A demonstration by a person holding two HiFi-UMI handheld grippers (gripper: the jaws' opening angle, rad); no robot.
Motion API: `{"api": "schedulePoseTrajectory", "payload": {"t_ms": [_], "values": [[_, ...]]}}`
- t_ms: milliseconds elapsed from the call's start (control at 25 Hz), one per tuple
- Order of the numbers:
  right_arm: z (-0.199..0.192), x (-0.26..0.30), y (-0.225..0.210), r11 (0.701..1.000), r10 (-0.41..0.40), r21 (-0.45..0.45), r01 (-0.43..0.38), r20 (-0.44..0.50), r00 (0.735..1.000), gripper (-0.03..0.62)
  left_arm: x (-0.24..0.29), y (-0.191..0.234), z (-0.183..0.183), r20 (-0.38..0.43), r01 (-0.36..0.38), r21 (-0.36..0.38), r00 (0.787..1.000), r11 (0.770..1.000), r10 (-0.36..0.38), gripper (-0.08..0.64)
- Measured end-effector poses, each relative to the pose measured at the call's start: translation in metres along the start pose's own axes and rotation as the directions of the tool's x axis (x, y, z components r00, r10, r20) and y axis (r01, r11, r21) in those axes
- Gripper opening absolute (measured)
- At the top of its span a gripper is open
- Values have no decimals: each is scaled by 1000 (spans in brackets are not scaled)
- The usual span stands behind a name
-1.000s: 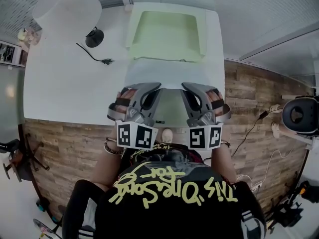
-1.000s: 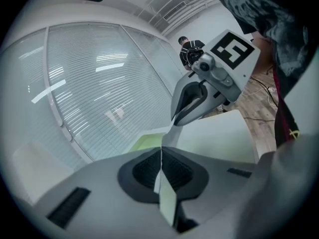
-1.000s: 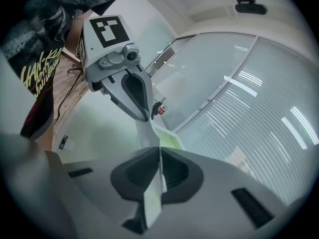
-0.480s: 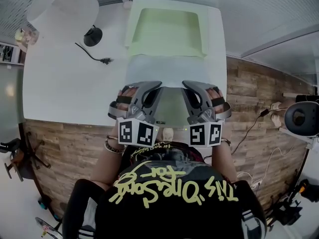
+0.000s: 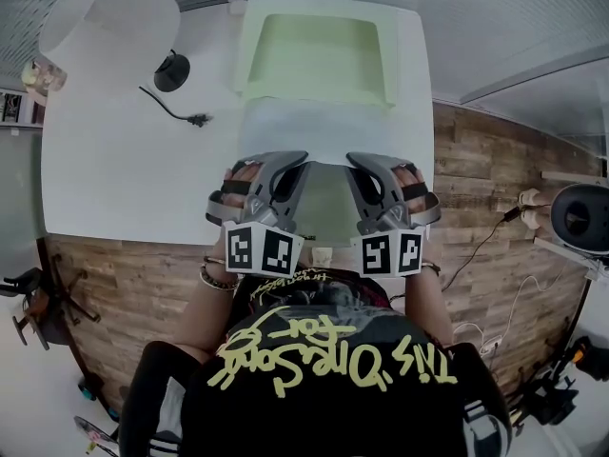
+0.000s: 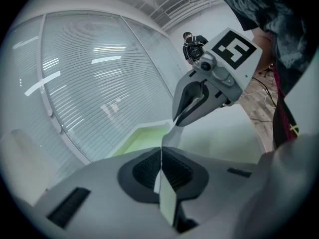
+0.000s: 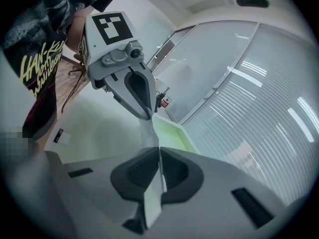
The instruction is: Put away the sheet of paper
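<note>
Pale and thin, the sheet of paper (image 5: 328,127) showed in the head view reaching forward from the left gripper (image 5: 285,171) and the right gripper (image 5: 366,171), which held its near edge side by side. A green tray (image 5: 390,65) lay beyond their tips on the white table (image 5: 124,160).

From the left gripper view, its jaws were pressed together on the sheet's edge, with the right gripper ahead.

From the right gripper view, its jaws were likewise closed on the sheet, with the left gripper ahead and the tray past it.

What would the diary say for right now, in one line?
left tongs: shut on sheet of paper | right tongs: shut on sheet of paper | green tray: beyond sheet, on table
</note>
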State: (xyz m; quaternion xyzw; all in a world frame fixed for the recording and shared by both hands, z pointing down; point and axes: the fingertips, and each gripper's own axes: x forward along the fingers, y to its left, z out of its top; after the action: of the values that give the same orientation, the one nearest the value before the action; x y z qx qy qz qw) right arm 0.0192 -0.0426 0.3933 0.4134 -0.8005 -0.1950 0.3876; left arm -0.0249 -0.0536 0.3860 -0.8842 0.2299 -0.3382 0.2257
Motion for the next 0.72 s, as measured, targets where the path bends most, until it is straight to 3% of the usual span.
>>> {"api": "schedulePoseTrajectory", "payload": {"t_ms": [720], "values": [[-8, 25, -10, 999, 16, 28, -15, -46, 999, 9, 19, 16, -12, -1, 43, 8, 999, 999, -43, 8]]}}
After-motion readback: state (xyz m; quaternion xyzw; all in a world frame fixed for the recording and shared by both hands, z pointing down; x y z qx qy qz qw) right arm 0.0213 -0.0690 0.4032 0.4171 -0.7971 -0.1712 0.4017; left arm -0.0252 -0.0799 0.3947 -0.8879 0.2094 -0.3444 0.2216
